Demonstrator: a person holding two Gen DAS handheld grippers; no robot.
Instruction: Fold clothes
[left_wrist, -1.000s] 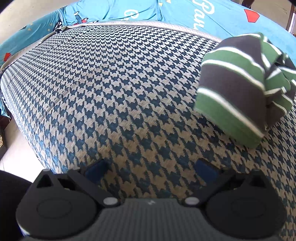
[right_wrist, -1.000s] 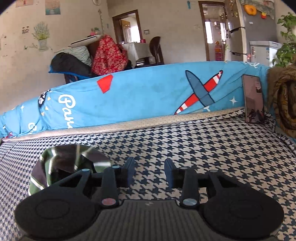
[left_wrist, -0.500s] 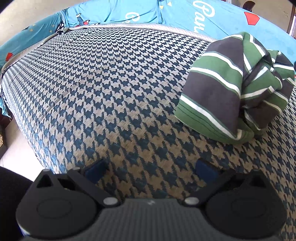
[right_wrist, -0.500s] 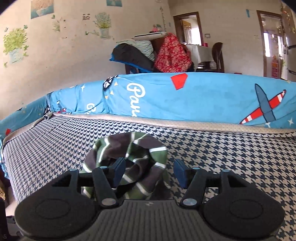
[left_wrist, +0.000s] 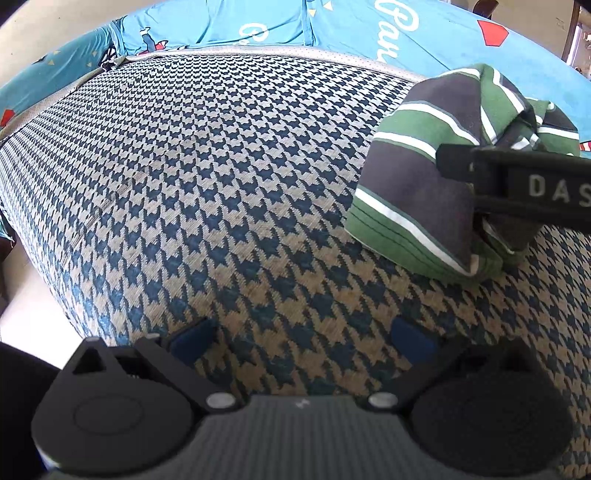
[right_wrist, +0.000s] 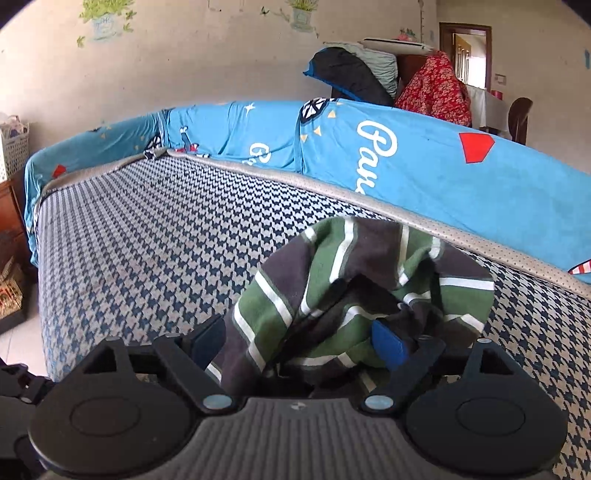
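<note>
With my right gripper (right_wrist: 299, 343) opening wide around the bunched striped shirt (right_wrist: 354, 288) at lower centre and my left gripper (left_wrist: 303, 338) released, I risk pinching several layers.

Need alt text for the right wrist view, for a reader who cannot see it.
A crumpled green, grey and white striped garment lies on a houndstooth-covered bed, bunched between the open fingers of the right gripper, whose jaws have just been opening. Behind it runs a blue printed bolster, with a pale wall beyond.

Shirt (right_wrist: 354, 291) on mattress (left_wrist: 207, 177)
</note>
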